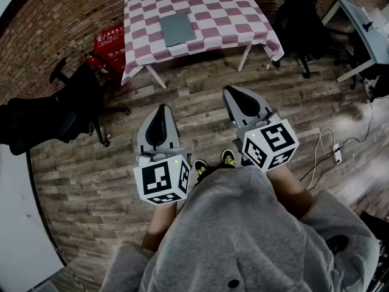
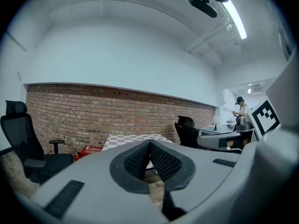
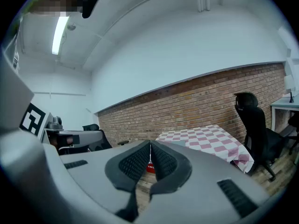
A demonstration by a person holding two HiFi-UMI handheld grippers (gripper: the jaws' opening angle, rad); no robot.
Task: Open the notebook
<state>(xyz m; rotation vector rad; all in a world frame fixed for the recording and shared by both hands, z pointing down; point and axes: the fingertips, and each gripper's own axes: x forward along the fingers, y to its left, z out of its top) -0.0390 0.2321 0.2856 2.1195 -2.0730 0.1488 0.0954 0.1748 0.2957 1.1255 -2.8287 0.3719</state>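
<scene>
both left gripper (image 1: 161, 109) and right gripper (image 1: 230, 92) are pressed together, empty, over wooden floor (image 1: 200, 81), well apart from the closed notebook (image 1: 177, 28) on the checkered table (image 1: 213, 5); black chair (image 1: 79, 99) and red box (image 1: 109, 44) stand beside it.

Quantities: one notebook (image 1: 177, 28); one table (image 1: 234, 14); two grippers, left gripper (image 1: 161, 107) and right gripper (image 1: 228, 90); two black chairs (image 1: 73, 111) (image 1: 299, 17); one white desk (image 1: 364, 36); one power strip (image 1: 336, 154).
</scene>
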